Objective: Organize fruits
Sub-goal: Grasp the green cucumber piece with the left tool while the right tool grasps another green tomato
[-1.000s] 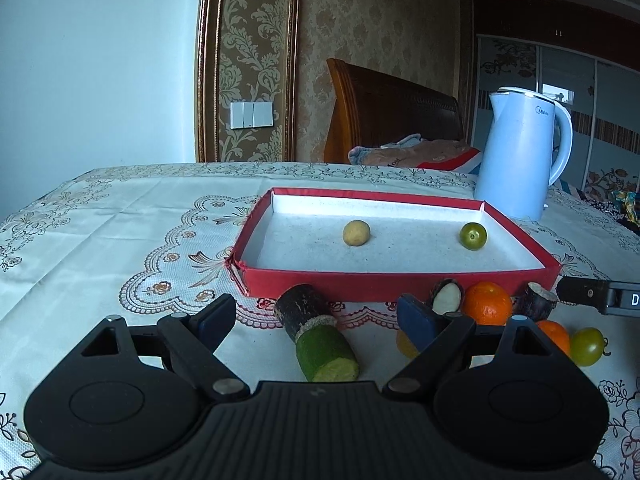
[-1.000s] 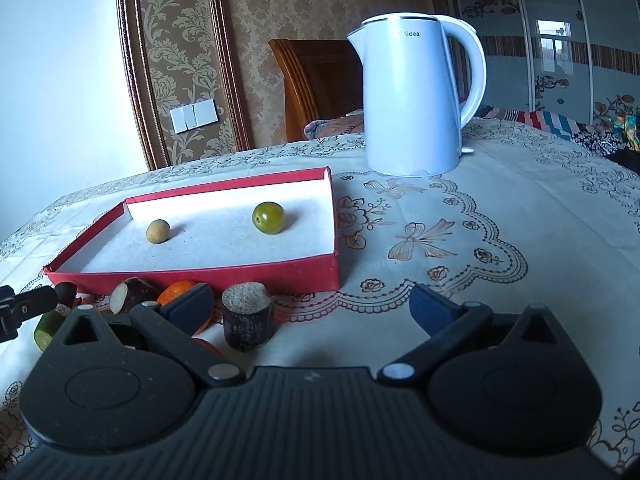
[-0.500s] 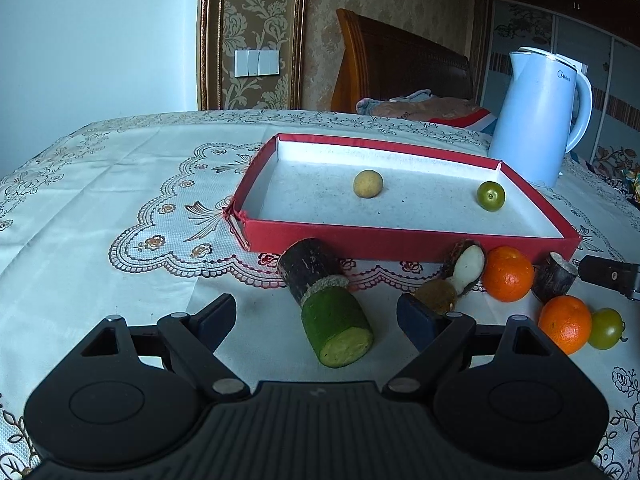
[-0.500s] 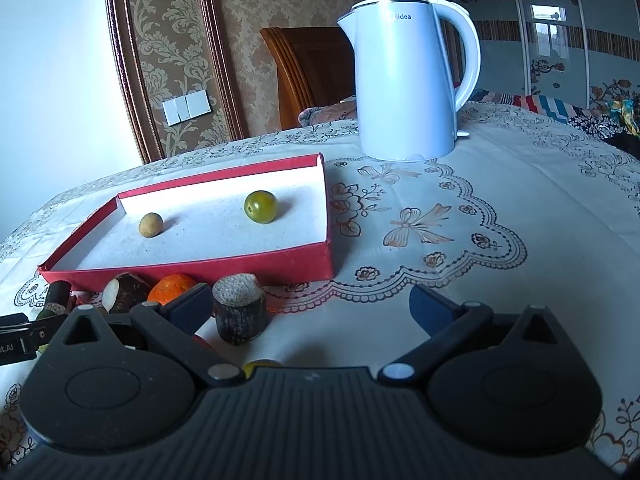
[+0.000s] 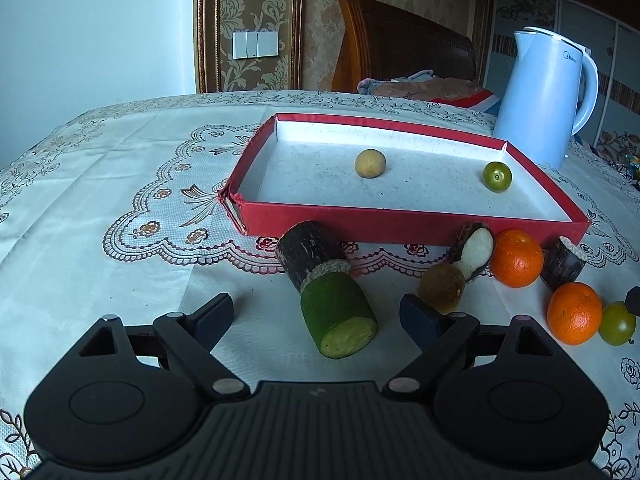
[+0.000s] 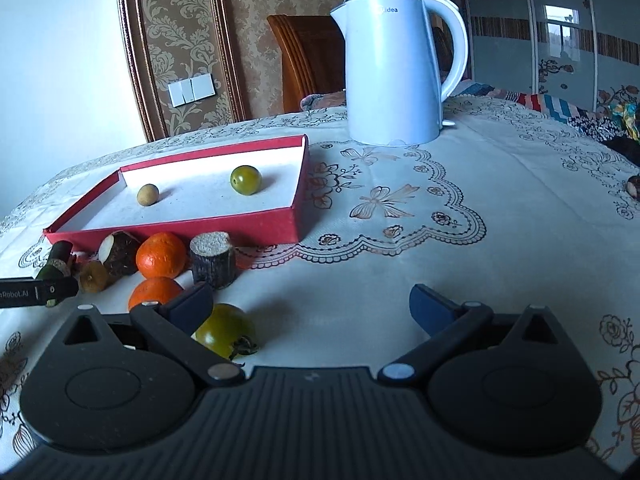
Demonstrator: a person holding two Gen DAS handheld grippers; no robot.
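A red tray holds a yellowish round fruit and a small green fruit. In front of it lie a dark-and-green cane piece, a brown round fruit, a half-peeled dark piece, two oranges, a short dark stump and a green tomato. My left gripper is opening; the cane's cut end lies between its fingers, untouched. My right gripper stands open, with the green tomato just inside its left finger.
A white electric kettle stands behind the tray's right corner. The patterned tablecloth stretches bare to the right. The left gripper's finger shows at the left edge of the right wrist view. A wooden chair back rises beyond the table.
The left view has tipped downward, so the cane piece and loose fruits show more fully. The right gripper shifted, and the green tomato now appears by its left finger.
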